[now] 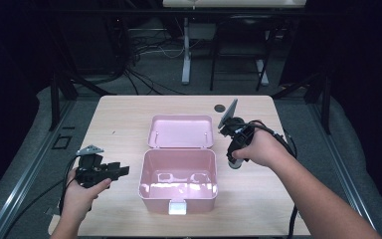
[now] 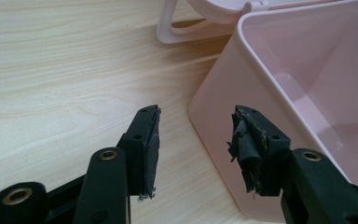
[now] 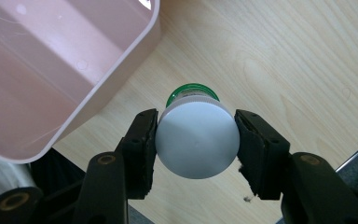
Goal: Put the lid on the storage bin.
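High view: my right gripper (image 1: 235,158) holds a white-capped bottle (image 1: 235,163) just right of the open pink box (image 1: 178,191).

Left gripper view: my left gripper (image 2: 196,140) gapes empty.

Right gripper view: pads pinch only the cap (image 3: 197,139); it may slip.

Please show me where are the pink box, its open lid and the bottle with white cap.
pink box (image 1: 178,195): high view, front wall.
open lid (image 1: 181,131): high view, middle of its inner face.
bottle with white cap (image 3: 197,139): right gripper view, top of cap.
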Available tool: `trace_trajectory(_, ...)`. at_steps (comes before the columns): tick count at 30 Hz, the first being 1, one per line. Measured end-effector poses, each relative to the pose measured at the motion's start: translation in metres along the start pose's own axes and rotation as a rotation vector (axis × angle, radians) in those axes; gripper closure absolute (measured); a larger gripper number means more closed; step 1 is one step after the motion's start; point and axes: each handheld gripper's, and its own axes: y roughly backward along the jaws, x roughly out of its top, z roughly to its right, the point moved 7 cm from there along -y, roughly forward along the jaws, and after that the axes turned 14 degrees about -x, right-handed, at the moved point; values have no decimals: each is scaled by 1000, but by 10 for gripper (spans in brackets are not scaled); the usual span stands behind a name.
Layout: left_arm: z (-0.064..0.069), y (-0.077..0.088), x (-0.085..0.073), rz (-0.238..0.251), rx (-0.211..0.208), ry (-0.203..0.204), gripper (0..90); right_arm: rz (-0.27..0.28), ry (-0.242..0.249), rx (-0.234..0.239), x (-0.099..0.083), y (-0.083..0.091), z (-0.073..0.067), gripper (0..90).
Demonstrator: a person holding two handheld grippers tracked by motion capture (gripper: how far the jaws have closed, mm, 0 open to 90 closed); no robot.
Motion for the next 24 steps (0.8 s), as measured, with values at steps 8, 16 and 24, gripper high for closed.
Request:
trace_trajectory(8, 0, 0, 0, 0, 0, 1, 517, -2, 41, -3, 4, 11, -6, 504)
trace_trajectory(16, -1, 0, 0, -1, -2, 1, 517, 19, 83, -13, 12, 18, -14, 504)
trace_trajectory(24, -1, -1, 0, -1, -2, 0, 517, 42, 128, -12, 19, 28, -23, 504)
